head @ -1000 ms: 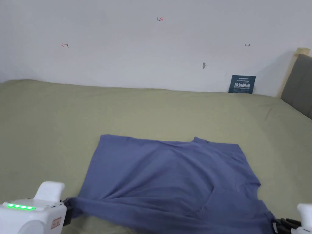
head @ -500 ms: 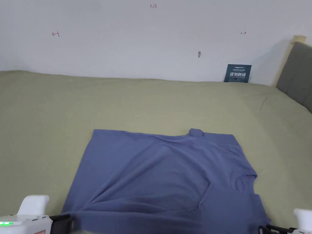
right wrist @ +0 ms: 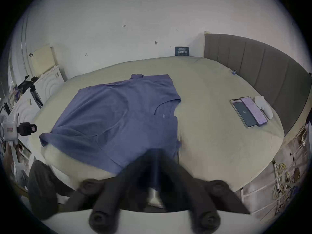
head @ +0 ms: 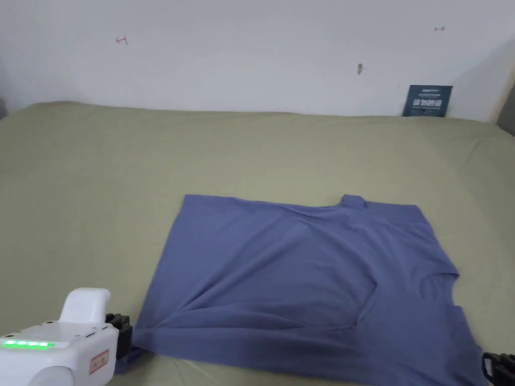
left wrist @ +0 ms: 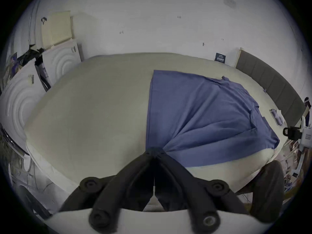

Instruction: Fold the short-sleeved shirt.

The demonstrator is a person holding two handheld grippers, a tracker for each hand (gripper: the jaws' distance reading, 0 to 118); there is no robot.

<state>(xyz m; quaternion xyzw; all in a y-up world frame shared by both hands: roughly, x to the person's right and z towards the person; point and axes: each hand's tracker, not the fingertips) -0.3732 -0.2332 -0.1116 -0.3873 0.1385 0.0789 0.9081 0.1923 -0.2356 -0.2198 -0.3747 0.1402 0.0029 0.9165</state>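
While my left claw [left wrist: 154,150] and right claw [right wrist: 156,155] each pinch a near corner, the limp, light shirt [head: 307,281] drapes on the bed [head: 100,176], best held at its hems.

1. The shirt [head: 302,281] lies on my bed [head: 100,176], centre to lower right of the head view
2. My left gripper [head: 123,334] sits lower left, at its corner
3. Two phones [right wrist: 248,112] lie right of the shirt in my right gripper view

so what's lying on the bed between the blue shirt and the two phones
Nothing. In the right gripper view, the stretch of green sheet between the blue shirt and the two phones is bare.
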